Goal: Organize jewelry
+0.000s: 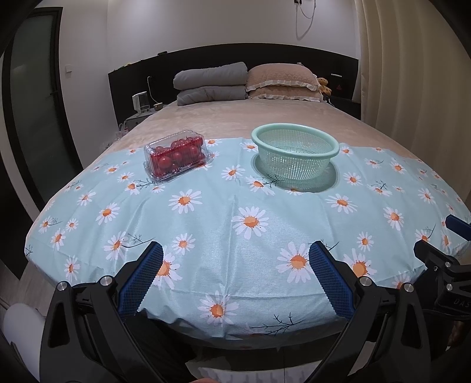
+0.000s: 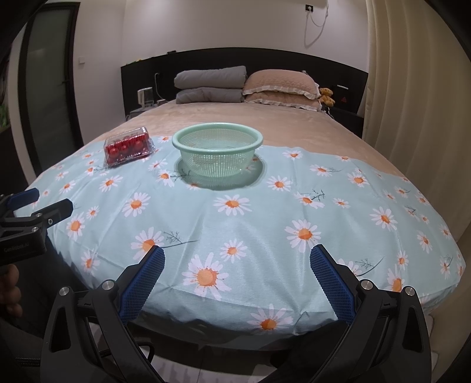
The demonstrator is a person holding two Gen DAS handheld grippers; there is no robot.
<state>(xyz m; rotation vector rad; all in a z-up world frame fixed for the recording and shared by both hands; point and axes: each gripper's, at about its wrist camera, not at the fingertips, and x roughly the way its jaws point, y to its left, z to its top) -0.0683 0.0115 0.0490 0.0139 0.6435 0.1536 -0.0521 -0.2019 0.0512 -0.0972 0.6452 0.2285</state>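
A beige bed (image 2: 235, 117) fills the room, its black headboard (image 2: 206, 62) at twelve o'clock against a white wall (image 2: 206, 26). Cream curtains (image 2: 412, 103) hang at three o'clock, and a dark door (image 2: 47, 82) stands at nine o'clock.

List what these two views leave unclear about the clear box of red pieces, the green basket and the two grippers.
- Clear box: lid glare in both views; what the red pieces are is too small to tell.
- Green basket: its floor shows only through the mesh in both views.
- Right gripper: cut by the left wrist view's edge.
- Left gripper: cut by the right wrist view's edge.
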